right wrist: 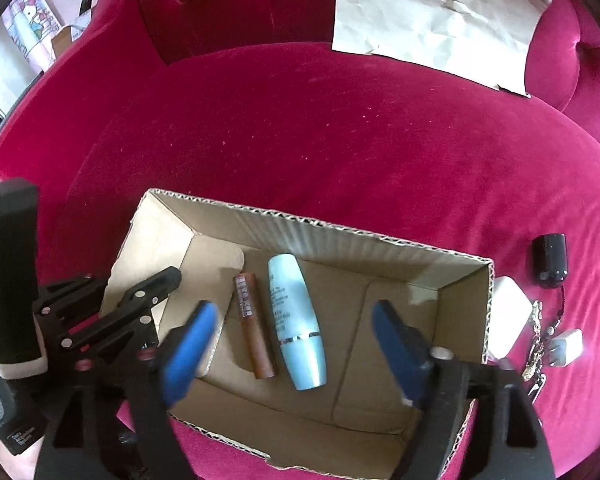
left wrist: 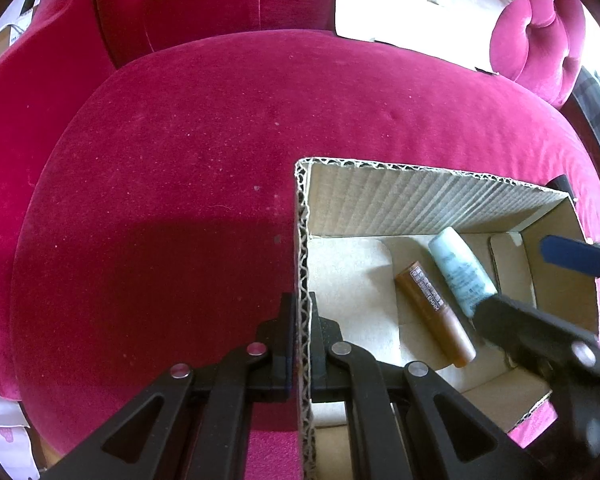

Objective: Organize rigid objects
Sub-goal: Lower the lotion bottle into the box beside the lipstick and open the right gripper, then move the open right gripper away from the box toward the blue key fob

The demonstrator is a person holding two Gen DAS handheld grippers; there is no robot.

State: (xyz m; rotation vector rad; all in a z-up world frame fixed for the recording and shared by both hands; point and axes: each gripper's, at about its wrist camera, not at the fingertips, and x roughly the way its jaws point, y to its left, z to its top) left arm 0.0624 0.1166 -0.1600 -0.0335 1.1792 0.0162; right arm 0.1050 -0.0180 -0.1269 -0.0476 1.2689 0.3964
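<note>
Bottle (right wrist: 298, 324) (pale blue) boxed below released right gripper (right wrist: 292, 344), left gripper (left wrist: 300, 340) pinching box wall (left wrist: 302, 280).

Daylight enters from about 2 o'clock, overexposing the paper (left wrist: 416, 4) and the sofa's (left wrist: 204, 152) right arm. A shadow darkens the cushion at 8 o'clock. Fisheye bending and dark vignetting ring both views; near fingers (right wrist: 188, 344) blur.
</note>
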